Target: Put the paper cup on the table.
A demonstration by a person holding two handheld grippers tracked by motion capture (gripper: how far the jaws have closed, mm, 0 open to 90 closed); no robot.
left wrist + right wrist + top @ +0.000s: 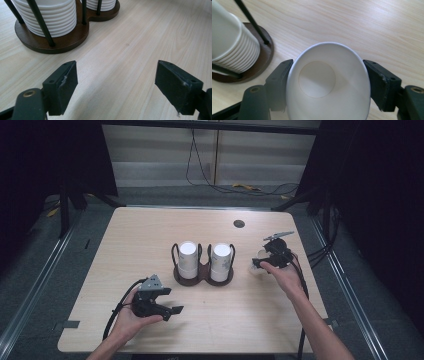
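A dark wooden holder [202,277] with thin black posts stands mid-table and carries two stacks of white paper cups [188,259] [220,261]. To its right my right gripper [261,262] is shut on a single white paper cup [256,269]. In the right gripper view this cup [317,80] is squeezed oval between the jaws, its open mouth facing the camera, with the holder's base [265,57] and one stack [232,47] at left. My left gripper [171,301] rests low near the front left, open and holding nothing. The left gripper view has the holder [50,42] just beyond the open left gripper [116,75].
A small dark round grommet [239,223] sits in the tabletop at the back right. Bare light wood [140,240] surrounds the holder. Cables [320,252] trail off the table's right edge, and more wires lie on the floor behind.
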